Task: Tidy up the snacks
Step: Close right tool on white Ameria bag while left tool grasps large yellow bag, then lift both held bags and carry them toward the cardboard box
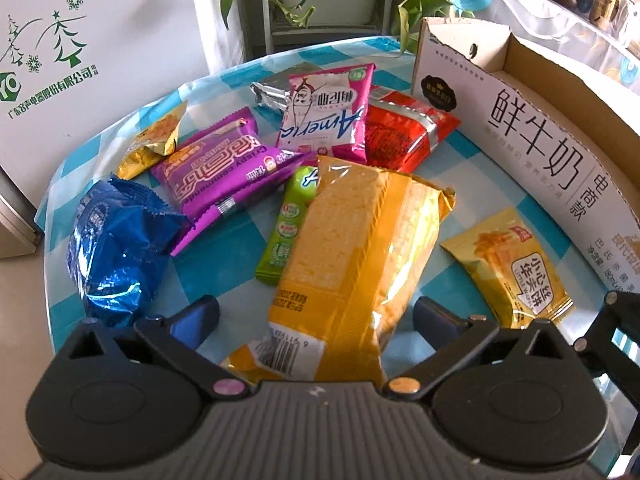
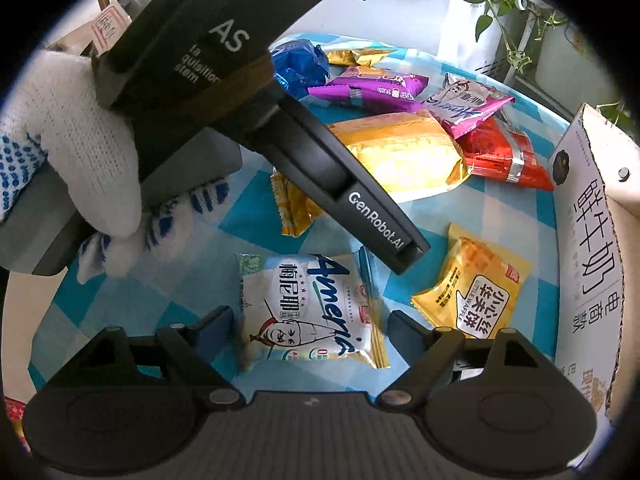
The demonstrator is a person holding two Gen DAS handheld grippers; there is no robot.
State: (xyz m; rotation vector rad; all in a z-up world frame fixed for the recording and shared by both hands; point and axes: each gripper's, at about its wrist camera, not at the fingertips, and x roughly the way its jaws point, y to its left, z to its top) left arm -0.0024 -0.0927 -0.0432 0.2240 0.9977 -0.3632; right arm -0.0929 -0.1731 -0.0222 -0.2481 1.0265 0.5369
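Two grippers over loose snack packets on the desk [image 1: 248, 236].
The left gripper [image 1: 316, 312] has its jaws wide apart around the big yellow cracker packet [image 1: 360, 248]; the right gripper [image 2: 310, 326] has its jaws apart around the white packet [image 2: 308, 304]. Both packets look light, slippery and fragile, so a soft hold across the middle is best.

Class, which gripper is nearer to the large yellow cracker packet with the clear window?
Left. The left gripper straddles the large yellow cracker packet, jaws wide open. The right gripper hovers over a white snack packet, farther away.
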